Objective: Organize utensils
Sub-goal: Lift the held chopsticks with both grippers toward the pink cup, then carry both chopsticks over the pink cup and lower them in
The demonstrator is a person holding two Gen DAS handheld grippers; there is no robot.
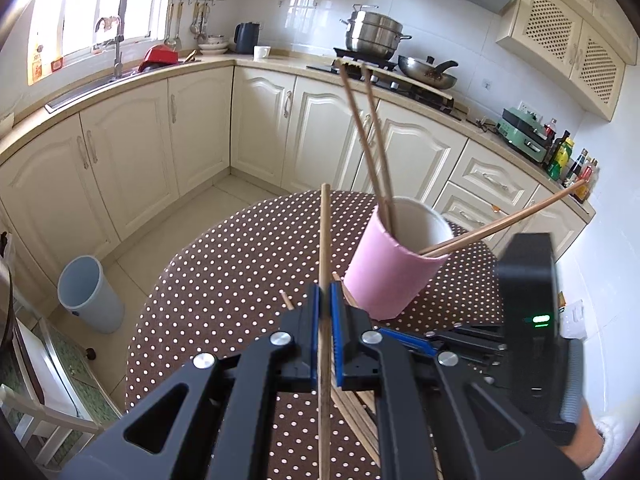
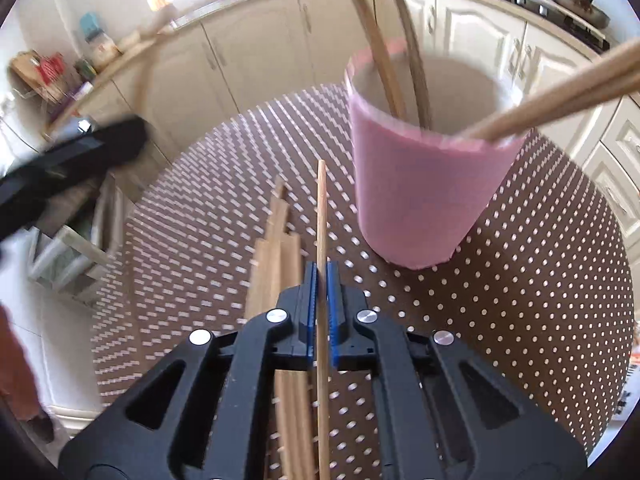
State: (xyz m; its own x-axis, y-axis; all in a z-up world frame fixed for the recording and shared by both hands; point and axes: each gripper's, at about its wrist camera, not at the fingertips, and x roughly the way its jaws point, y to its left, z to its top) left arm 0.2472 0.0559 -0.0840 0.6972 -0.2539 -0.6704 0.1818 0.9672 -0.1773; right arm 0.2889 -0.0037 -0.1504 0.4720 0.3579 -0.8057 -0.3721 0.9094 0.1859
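A pink cup stands on the round dotted table and holds several wooden chopsticks that lean out of it. My left gripper is shut on one chopstick, held above the table just left of the cup. My right gripper is shut on another chopstick, low over a loose pile of chopsticks lying on the table, in front of the cup. The right gripper also shows low at the right of the left wrist view.
Cream kitchen cabinets ring the room. A grey bin stands on the floor left of the table. A stove with pots is at the back. The left gripper's body shows blurred at the left in the right wrist view.
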